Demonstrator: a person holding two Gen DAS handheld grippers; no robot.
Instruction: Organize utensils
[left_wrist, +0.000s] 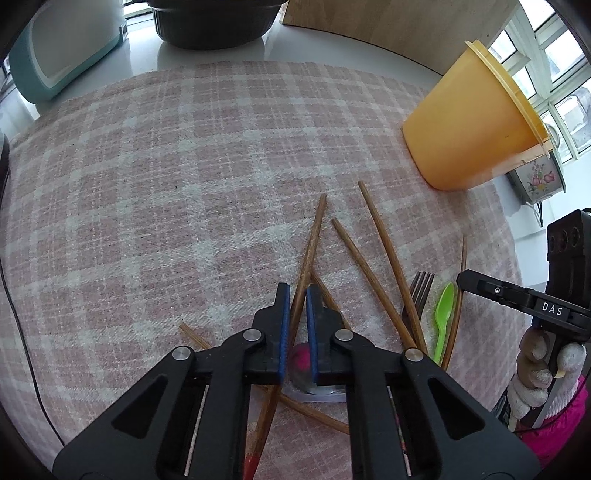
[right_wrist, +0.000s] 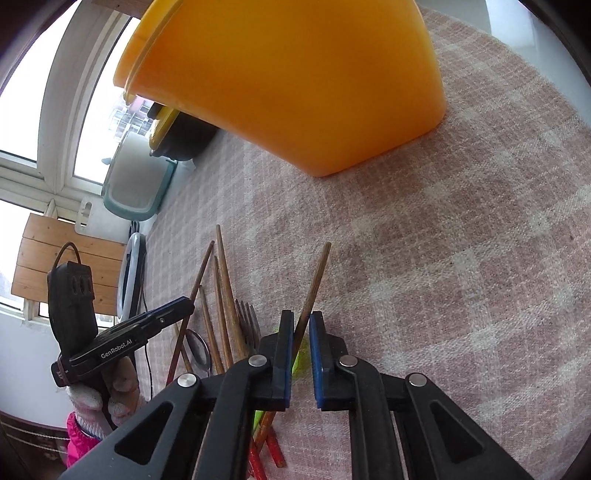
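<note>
My left gripper (left_wrist: 296, 291) points down at a pink plaid cloth (left_wrist: 184, 184), its blue pads closed on a brown wooden chopstick (left_wrist: 314, 236) that runs up between them. The right gripper (right_wrist: 301, 317) likewise holds another chopstick (right_wrist: 317, 273) between its pads. Several loose chopsticks (left_wrist: 384, 254) lie crossed on the cloth, beside a fork (left_wrist: 419, 291) and a green plastic spoon (left_wrist: 445, 310). A metal spoon (right_wrist: 197, 347) lies among them. An orange tub (left_wrist: 469, 125) stands on the cloth behind the pile. Each gripper shows at the edge of the other's view, held by a gloved hand (left_wrist: 535, 369).
A teal appliance (left_wrist: 62, 51), a black pot (left_wrist: 214, 22) and a wooden board (left_wrist: 369, 18) stand at the back of the table. A dark cable (left_wrist: 22, 332) runs along the cloth's left edge. A floral enamel pot (left_wrist: 539, 181) sits behind the tub, with windows beyond.
</note>
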